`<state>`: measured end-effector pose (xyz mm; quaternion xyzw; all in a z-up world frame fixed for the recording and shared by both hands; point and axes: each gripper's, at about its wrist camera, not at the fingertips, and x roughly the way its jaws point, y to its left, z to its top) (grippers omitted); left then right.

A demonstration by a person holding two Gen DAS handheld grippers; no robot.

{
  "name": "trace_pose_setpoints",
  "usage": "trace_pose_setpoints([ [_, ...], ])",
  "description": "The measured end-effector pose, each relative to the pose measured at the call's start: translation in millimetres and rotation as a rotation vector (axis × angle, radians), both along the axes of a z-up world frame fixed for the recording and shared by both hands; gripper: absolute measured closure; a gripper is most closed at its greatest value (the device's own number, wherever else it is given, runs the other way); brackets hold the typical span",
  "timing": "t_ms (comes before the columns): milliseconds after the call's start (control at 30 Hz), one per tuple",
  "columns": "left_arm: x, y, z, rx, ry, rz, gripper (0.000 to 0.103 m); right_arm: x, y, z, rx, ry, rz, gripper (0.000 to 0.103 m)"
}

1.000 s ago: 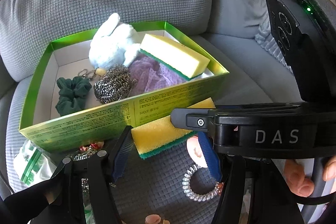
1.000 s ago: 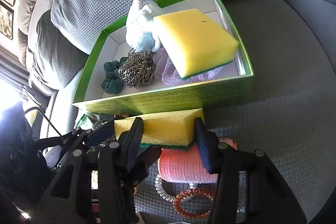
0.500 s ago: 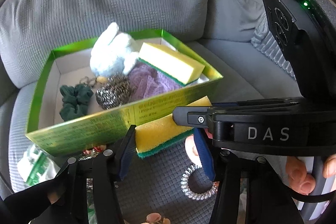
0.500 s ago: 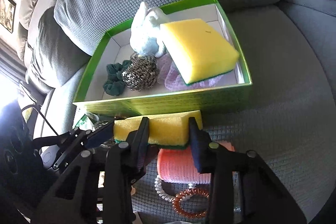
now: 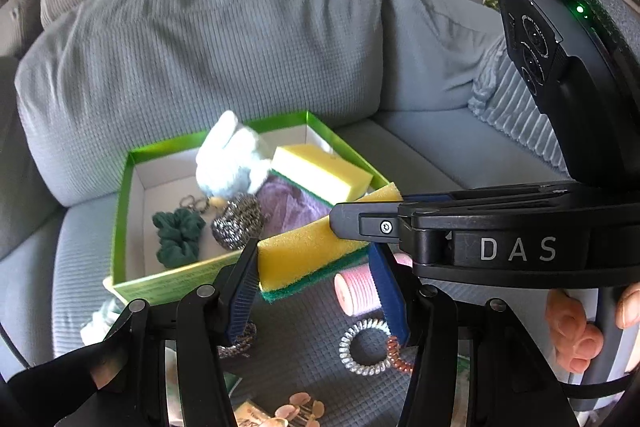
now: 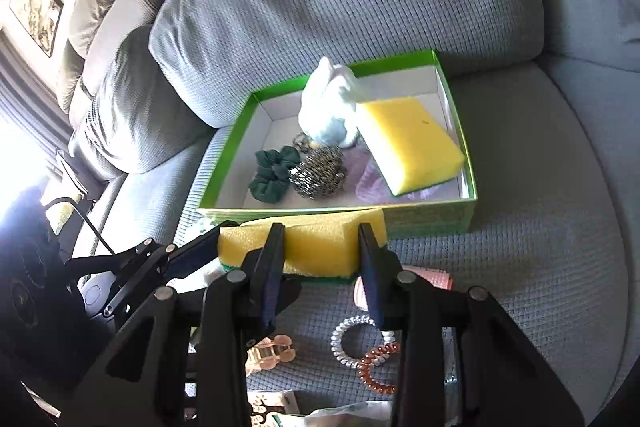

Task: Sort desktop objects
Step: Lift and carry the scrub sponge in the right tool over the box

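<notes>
While both grippers clamp the same yellow sponge (image 6: 320, 247), the right gripper (image 6: 320, 263) has its jaws partly closed across the sponge's middle, pads pressing the foam; the left gripper (image 5: 316, 267) holds the sponge's end nearest it, jaws about half open and filled by the foam, the right gripper's arm crossing just above it in the left wrist view; the sponge hangs clear of the sofa seat (image 6: 540, 227), green scouring face down, just in front of the near wall of the green box (image 6: 432, 219).

Judgement on the step: carry the sponge over the near wall, both grippers level and moving together so the foam does not twist; foam is soft, so keep the squeeze light; the open floor at the box's left, beside the green scrunchie (image 6: 272, 175), looks the best drop spot, since a second sponge (image 6: 412, 143), a steel scourer (image 6: 320, 175) and a white plush toy (image 6: 330, 107) fill the right; release one gripper before the other.

Writing: "DAS" in white on the right gripper's body, read in the left wrist view; fine print on the box's outer wall, illegible.
</notes>
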<state>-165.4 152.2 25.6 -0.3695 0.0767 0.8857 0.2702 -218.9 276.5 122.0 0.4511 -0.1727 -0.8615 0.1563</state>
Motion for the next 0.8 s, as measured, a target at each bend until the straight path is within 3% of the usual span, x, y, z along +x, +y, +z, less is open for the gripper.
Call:
trace_pose_setpoints([
  [400, -8.6, -13.1, 33.7, 0.013, 0.056, 0.037, 0.048, -9.6, -14.9, 36.9, 0.020, 0.076, 0.016, 0.069],
  [800, -51.0, -34.0, 36.3, 0.010, 0.058, 0.096, 0.048, -54.6, -39.3, 44.7, 0.030, 0.100, 0.052, 0.068],
])
